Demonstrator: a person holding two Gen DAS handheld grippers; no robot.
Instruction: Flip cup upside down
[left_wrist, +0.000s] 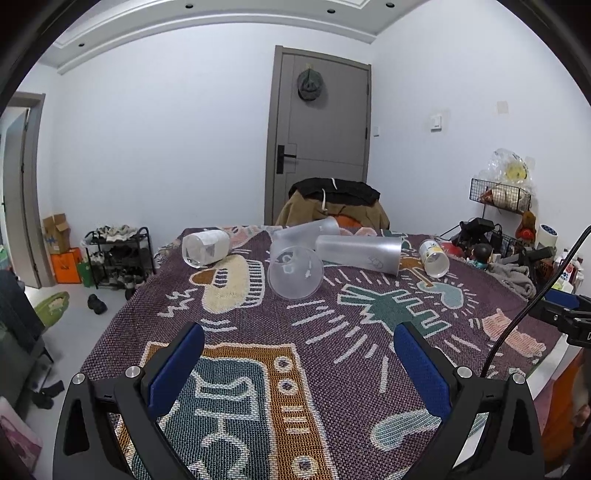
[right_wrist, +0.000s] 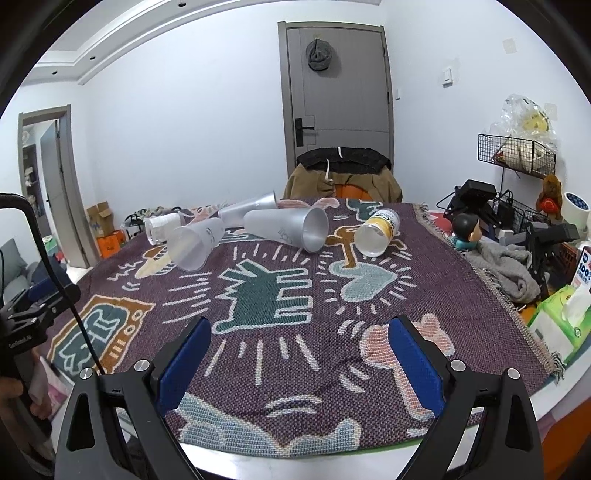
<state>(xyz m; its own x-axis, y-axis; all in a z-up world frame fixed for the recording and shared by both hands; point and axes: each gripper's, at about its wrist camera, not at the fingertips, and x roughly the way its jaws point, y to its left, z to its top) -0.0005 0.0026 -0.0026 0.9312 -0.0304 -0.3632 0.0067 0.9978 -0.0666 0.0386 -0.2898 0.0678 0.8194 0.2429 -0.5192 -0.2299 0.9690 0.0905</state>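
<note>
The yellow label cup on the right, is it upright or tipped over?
Tipped over. The yellow label cup lies on its side on the woven cloth, open mouth facing the cameras.

1. Blanket (right_wrist: 332, 369): purple weave with teal, orange, cream and pink cartoon shapes outlined in white.
2. Cups (left_wrist: 295, 273): frosted, see-through, with small dark line drawings.
3. Short cup (right_wrist: 376, 232): white with a yellow band.
4. Pads (right_wrist: 184, 369): blue, on black fingers.
5. Door (left_wrist: 325, 122): grey.
</note>
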